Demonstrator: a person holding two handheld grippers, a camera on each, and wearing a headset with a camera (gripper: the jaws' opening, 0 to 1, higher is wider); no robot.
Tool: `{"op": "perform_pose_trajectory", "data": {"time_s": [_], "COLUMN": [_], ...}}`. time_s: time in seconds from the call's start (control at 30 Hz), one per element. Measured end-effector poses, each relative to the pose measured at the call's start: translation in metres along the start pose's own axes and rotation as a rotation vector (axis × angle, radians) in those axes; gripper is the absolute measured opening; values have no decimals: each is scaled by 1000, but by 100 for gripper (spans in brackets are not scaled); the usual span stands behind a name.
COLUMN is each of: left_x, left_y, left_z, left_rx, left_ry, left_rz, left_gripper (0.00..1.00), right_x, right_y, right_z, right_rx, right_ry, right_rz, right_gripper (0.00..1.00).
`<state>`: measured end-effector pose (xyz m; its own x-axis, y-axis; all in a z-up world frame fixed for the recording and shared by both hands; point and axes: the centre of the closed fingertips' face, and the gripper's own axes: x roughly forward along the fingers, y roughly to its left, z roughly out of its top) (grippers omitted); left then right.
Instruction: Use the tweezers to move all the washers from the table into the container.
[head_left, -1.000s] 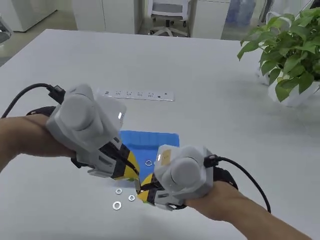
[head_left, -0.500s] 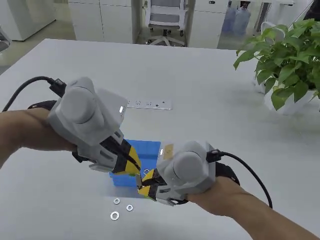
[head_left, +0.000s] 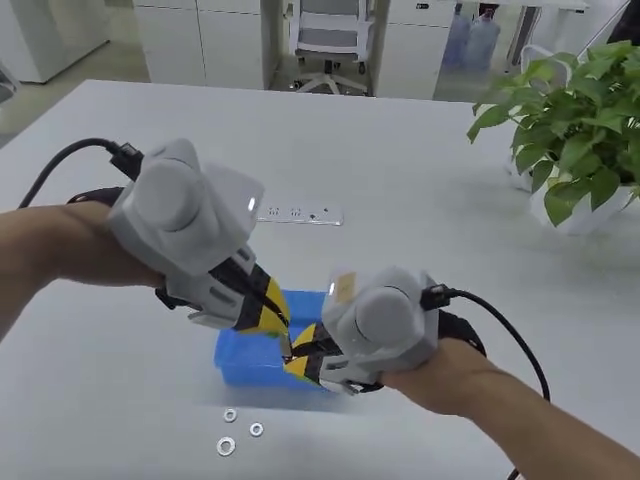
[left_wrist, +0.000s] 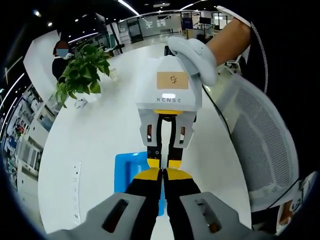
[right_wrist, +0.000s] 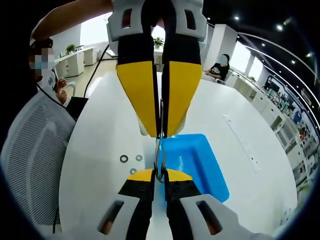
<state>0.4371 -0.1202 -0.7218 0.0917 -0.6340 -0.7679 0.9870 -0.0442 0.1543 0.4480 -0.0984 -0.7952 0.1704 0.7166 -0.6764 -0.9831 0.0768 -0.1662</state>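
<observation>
A shallow blue plastic container (head_left: 245, 365) sits low in the frame on the smooth white tabletop (head_left: 420, 200). Over it the left gripper (left_wrist: 162, 172) and right gripper (right_wrist: 160, 175) meet tip to tip, both clamped on slim metal tweezers (right_wrist: 160, 150). Three small ring-shaped washers (head_left: 226, 446) lie on the tabletop just below the container.

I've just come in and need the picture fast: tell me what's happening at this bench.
A person is working with both hands over a white table. The left hand-held gripper and the right hand-held gripper meet tip to tip over the edge of the blue container. Both look closed on the thin metal tweezers running between them. Three washers lie on the table beside the container, not yet moved.
</observation>
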Motion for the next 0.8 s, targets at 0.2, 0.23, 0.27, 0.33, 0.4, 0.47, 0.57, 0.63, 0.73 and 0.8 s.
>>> {"op": "perform_pose_trajectory", "data": {"time_s": [0.2, 0.23, 0.27, 0.33, 0.4, 0.47, 0.57, 0.63, 0.73, 0.8], "left_x": [5, 6, 8, 11, 14, 16, 20, 24, 28, 32], "left_y": [12, 13, 15, 18, 21, 24, 28, 31, 34, 37], "left_z": [-3, -3, -4, -6, -7, -8, -10, -12, -15, -17], "left_rx": [3, 2, 3, 2, 3, 2, 0, -1, -3, -4], "left_ry": [-2, -4, -4, -5, -5, -8, -11, -9, -8, -7], "left_rz": [-1, -2, -2, -5, -6, -5, -7, -8, -11, -12], "left_gripper": [5, 5, 5, 5, 5, 5, 5, 5, 5, 5], "right_x": [3, 4, 5, 7, 8, 9, 11, 13, 16, 19], "right_y": [-12, -15, -16, -20, -22, -25, -29, -31, -35, -37], "right_z": [-6, -7, -9, -12, -14, -17, -21, -24, -29, -32], "right_rx": [3, 4, 4, 7, 12, 15, 20, 21, 29, 34], "right_ry": [7, 8, 10, 13, 14, 15, 19, 22, 24, 24], "right_rz": [-2, -2, -2, -1, -1, -3, -3, -3, -1, 1], "right_gripper": [9, 9, 9, 9, 9, 9, 9, 9, 9, 9]}}
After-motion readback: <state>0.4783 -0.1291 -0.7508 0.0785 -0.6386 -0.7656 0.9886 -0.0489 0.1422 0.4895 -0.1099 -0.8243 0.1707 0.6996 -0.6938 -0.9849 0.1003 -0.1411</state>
